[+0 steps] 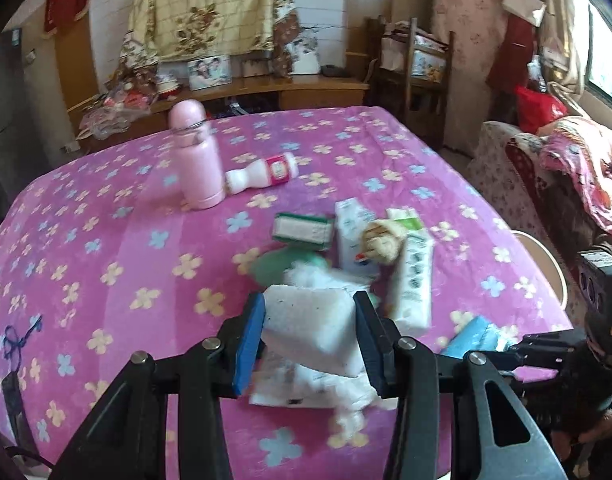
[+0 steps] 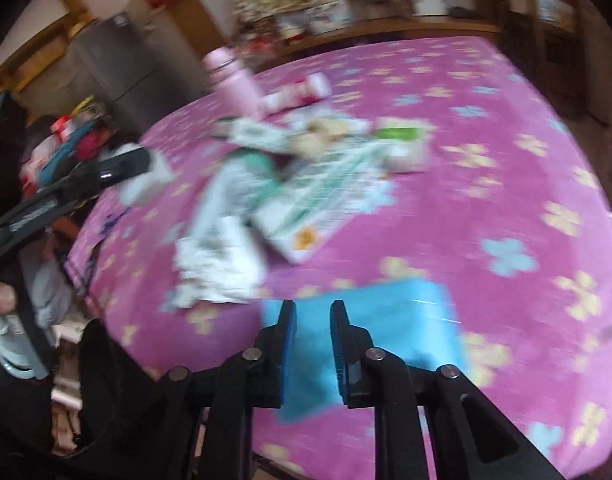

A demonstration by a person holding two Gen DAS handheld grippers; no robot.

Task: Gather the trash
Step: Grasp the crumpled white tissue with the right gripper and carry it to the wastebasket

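Left claw (image 1: 308,334) clamped on a white foam block (image 1: 312,330), both blue pads pressed against its sides, block lifted just above crumpled white tissue (image 1: 326,390) on the desk (image 1: 126,240) with its pink flowered cloth. Right claw (image 2: 312,336) narrowly parted, a small gap left between the fingers, poised over a light blue packet (image 2: 386,320); whether pinching the packet or only hovering above it, cannot tell through the blur.

Trash heaped mid-desk: a green-and-white box (image 1: 302,230), a white carton (image 1: 354,236) with small unreadable print, a crumpled brown wrapper (image 1: 382,240) lying on top, a long white pack (image 1: 414,284) patterned in green. A pink flask (image 1: 196,156) upright farther back, with a small white bottle (image 1: 262,174) on its side touching the flask's base; red label there, writing too small to read.

No brand legible anywhere. Right wrist view heavily smeared, pile outlines mushy. Blue packet half hidden behind the left claw's linkage in the left wrist view. A round pale rim (image 1: 546,264) at the desk's right edge, mostly cut off.
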